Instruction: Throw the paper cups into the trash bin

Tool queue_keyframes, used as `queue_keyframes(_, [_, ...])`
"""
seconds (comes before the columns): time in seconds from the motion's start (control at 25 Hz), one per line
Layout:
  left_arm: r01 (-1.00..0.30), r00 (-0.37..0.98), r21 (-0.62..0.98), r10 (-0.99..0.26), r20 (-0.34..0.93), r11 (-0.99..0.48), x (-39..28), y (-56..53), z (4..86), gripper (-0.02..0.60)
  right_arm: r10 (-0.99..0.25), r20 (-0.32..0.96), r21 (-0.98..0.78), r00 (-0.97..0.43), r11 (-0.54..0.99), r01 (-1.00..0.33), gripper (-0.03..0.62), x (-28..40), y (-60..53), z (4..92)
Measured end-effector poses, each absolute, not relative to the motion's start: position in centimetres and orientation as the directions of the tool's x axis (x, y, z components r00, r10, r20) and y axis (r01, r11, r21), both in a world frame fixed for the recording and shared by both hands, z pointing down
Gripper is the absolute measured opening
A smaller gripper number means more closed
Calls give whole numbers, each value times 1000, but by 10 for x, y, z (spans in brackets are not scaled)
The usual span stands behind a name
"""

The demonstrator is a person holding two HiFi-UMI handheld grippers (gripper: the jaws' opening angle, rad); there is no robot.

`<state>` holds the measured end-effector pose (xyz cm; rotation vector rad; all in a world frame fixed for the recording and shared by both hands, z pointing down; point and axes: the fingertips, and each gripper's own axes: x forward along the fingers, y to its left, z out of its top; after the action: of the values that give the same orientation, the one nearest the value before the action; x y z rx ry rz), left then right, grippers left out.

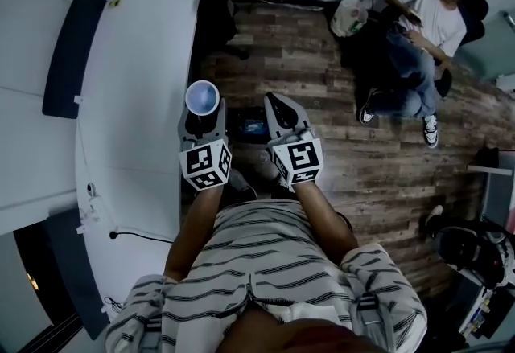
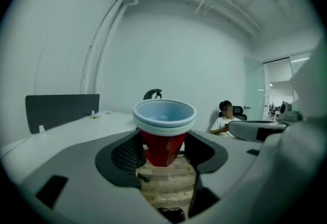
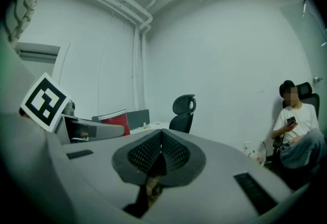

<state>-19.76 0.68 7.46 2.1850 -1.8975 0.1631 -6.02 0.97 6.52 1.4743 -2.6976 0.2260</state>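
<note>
Left gripper (image 2: 164, 155) grasped the nested paper cups (image 2: 164, 118) upright, not yet binned; right gripper (image 3: 161, 152) was clenched empty; no trash bin could be identified.

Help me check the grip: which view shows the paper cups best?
The left gripper view. There the paper cups sit dead centre, pinched between the left tongs, with the red wall and stacked white rims plain. The head view shows only their open mouth from above. The right gripper view catches just a red sliver at its left.
</note>
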Motion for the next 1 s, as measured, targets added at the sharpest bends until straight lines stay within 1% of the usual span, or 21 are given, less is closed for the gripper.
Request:
queue_keyframes(0.56, [-958, 284, 103, -939, 194, -268, -128, 0, 50, 284, -887, 52, -68, -459, 455, -888, 9, -9, 1, 34])
queue_keyframes(1.0, [-932, 362, 96, -912, 191, -350, -88, 1, 49, 284, -915, 46, -65, -400, 397, -916, 9, 24, 8, 33])
